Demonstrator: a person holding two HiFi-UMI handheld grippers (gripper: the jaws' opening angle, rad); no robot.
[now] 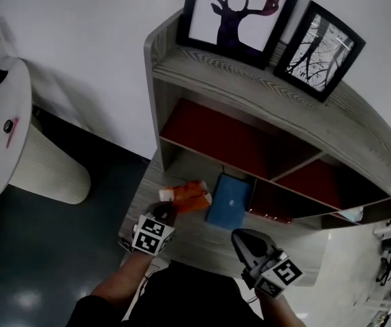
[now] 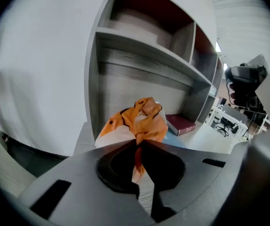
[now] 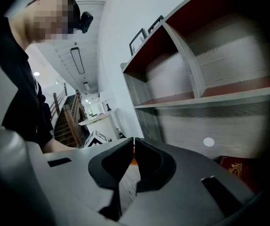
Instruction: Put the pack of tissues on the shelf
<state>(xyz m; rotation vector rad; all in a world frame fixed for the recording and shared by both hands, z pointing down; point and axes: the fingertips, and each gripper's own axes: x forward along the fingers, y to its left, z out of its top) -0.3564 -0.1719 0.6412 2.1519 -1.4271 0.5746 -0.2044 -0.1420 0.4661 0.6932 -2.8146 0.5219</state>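
left gripper [image 2: 138,144]: jaws nearly together, pinching a fold of the orange wrapper at the near end of the pack [image 2: 137,119]. only film sits between the pads, not the body of the pack.
right gripper [image 3: 134,142]: jaws together with nothing between them. it is held in front of the unit, to the right of the pack and apart from it.
pack location: low at the front left of the shelf unit [image 1: 263,87], over the bottom board [image 1: 202,240]. it hangs forward from the left jaws, just left of the blue book [image 1: 228,201]. whether its far end is clear of the board cannot be told.
nearby items: a red book [image 2: 181,124] lies past the blue book. two framed pictures [image 1: 236,16] stand on top of the unit.
target: the red-backed compartments [image 1: 216,138] above the bottom board look empty on the left side, directly above the pack.
done: the pack is gripped.
left to do: raise the pack to a compartment, carry it in over the board edge, set it down flat, then open the left jaws and withdraw.
progress estimate: early. the grasp is complete and the placing is not yet done.
caution: the hold is on loose wrapper only, so the pack may swing or slip on the way up.
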